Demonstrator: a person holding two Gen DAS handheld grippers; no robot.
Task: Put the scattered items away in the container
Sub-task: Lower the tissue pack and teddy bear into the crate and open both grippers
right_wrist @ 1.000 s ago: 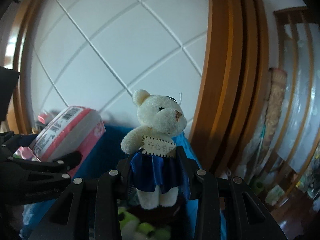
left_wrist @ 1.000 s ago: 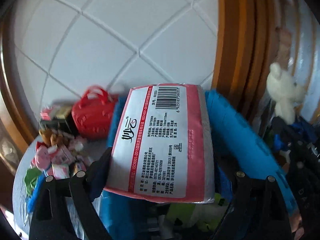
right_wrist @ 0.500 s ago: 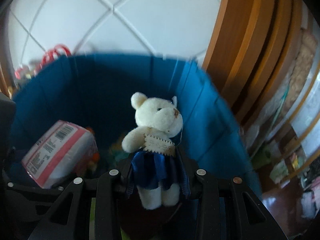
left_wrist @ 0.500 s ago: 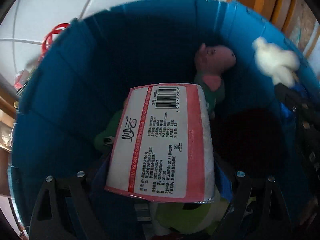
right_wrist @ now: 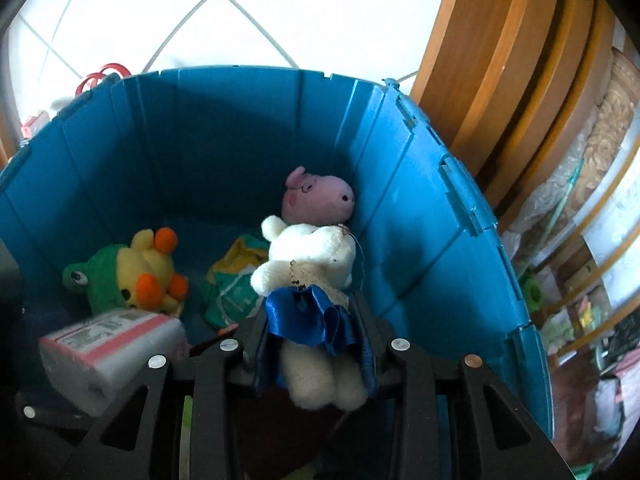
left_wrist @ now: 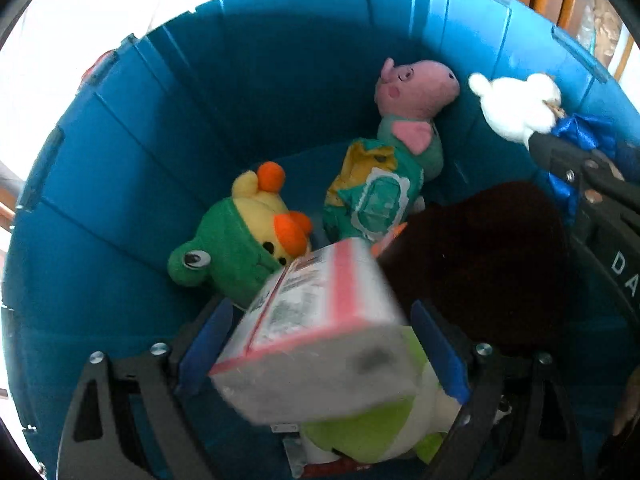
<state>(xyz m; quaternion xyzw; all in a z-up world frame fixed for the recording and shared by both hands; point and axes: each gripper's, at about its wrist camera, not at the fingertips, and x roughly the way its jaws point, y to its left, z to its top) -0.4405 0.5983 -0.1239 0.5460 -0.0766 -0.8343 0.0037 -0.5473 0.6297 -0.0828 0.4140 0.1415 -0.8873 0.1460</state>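
left gripper [left_wrist: 318,314]: open, pointing steeply down into the container; its blue pads [left_wrist: 206,342] stand on either side of the tissue pack and do not seem to press it.
tissue pack [left_wrist: 316,344]: pink and white, wrapped in clear film, tilted and blurred between the left gripper's fingers, low inside the container at its near left. In the right wrist view it shows at the near left [right_wrist: 108,344].
right gripper [right_wrist: 310,320]: closed on the white bear at the skirt, held inside the container on the right side.
white bear [right_wrist: 312,256]: cream plush in a shiny blue skirt, upright between the fingers, head toward the far wall and legs hanging on the near side. From the left wrist view it sits at the far right [left_wrist: 516,108].
container [right_wrist: 420,240]: deep blue plastic bin with ribbed walls, standing on a white tiled floor [right_wrist: 240,12].
pig plush [left_wrist: 416,88]: pink head, green top, leaning in the far right corner.
wipes packet [left_wrist: 372,196]: green and yellow, just in front of the pig.
chick plush [left_wrist: 248,236]: yellow, in a green frog hood, lying at the left and touching the tissue pack's far edge.
green and white plush [left_wrist: 380,428]: under the left gripper, partly hidden.
dark brown item [left_wrist: 480,260]: right of the tissue pack; what it is cannot be told.
wooden frame [right_wrist: 500,60]: right of the container, outside it.
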